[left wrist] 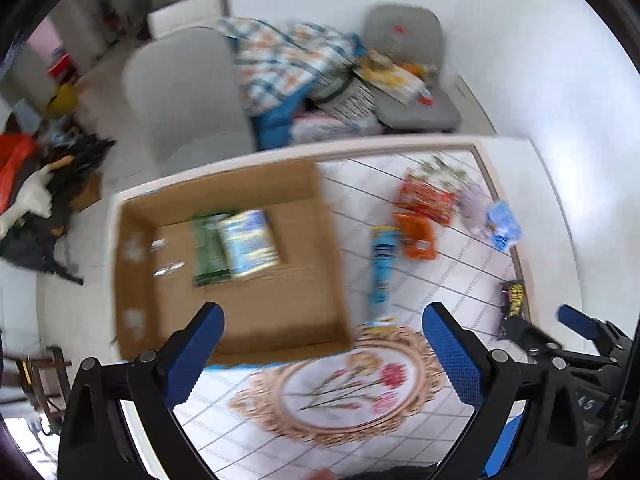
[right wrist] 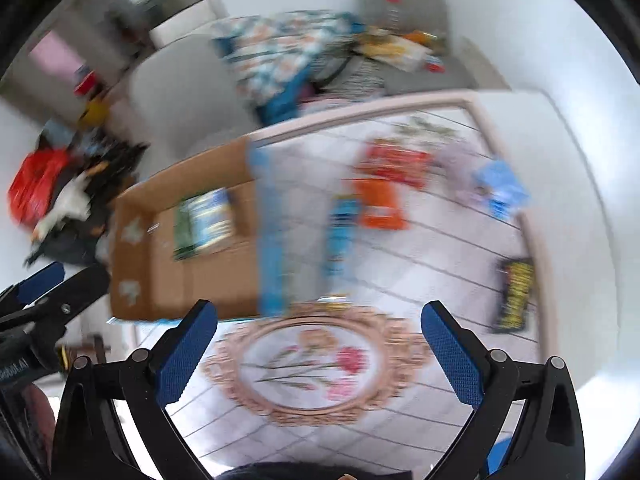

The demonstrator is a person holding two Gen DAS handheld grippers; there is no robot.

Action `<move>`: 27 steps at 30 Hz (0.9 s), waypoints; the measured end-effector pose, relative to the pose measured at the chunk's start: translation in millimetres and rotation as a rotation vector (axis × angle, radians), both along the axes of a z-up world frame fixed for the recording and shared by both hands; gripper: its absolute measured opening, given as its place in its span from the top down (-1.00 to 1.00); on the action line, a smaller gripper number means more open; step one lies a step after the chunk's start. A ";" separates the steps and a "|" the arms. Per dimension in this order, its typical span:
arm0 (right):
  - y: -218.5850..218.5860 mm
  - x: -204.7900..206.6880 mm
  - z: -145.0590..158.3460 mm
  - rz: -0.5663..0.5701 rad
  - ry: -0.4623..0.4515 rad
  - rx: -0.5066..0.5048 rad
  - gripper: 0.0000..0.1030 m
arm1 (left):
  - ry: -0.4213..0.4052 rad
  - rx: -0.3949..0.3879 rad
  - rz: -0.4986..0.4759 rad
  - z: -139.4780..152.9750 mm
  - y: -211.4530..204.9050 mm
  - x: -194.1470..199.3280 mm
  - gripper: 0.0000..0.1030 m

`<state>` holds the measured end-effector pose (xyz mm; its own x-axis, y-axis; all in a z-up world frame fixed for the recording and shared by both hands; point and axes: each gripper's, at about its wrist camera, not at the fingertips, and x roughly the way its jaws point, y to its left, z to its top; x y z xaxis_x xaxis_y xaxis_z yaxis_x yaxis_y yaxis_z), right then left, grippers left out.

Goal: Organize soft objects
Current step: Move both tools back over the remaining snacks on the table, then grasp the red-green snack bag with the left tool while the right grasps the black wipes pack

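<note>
Two grippers hang above a table point(left wrist: 460, 264) covered with a white grid-patterned cloth, and both stand wide open with nothing between their blue pads. The left gripper point(left wrist: 322, 344) is over the near edge of a cardboard box point(left wrist: 256, 312) and a pink oval floral motif point(left wrist: 344, 392) printed on the cloth. Inside the box lie a green packet point(left wrist: 206, 248) and, partly over it, a blue-and-white packet point(left wrist: 250, 242). Beyond the left gripper's right finger, a long blue packet point(left wrist: 382, 272) lies just beside the box's right wall. Farther off sit an orange packet point(left wrist: 416, 236), a red packet point(left wrist: 428, 196) and a small light-blue packet point(left wrist: 504, 224), close together. A black-and-yellow packet point(left wrist: 512, 300) lies apart at the table's right edge. The right gripper point(right wrist: 320, 340), seen through heavy blur, hovers over the same floral motif, with the loose packets ahead of it.
</note>
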<state>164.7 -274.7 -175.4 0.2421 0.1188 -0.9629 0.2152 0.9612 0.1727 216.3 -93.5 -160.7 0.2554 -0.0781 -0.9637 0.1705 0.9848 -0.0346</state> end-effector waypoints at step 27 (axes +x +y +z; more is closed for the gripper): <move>-247.4 -8.5 -242.3 -0.480 0.413 0.147 -0.46 | 0.605 -0.050 0.276 -251.4 -195.1 196.6 -0.97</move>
<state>156.2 -522.1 -417.7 -0.0857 0.2276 -0.9700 0.6921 0.7139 0.1064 412.9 -288.5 -412.2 -0.3126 -0.1354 -0.9402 -0.1514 0.9842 -0.0914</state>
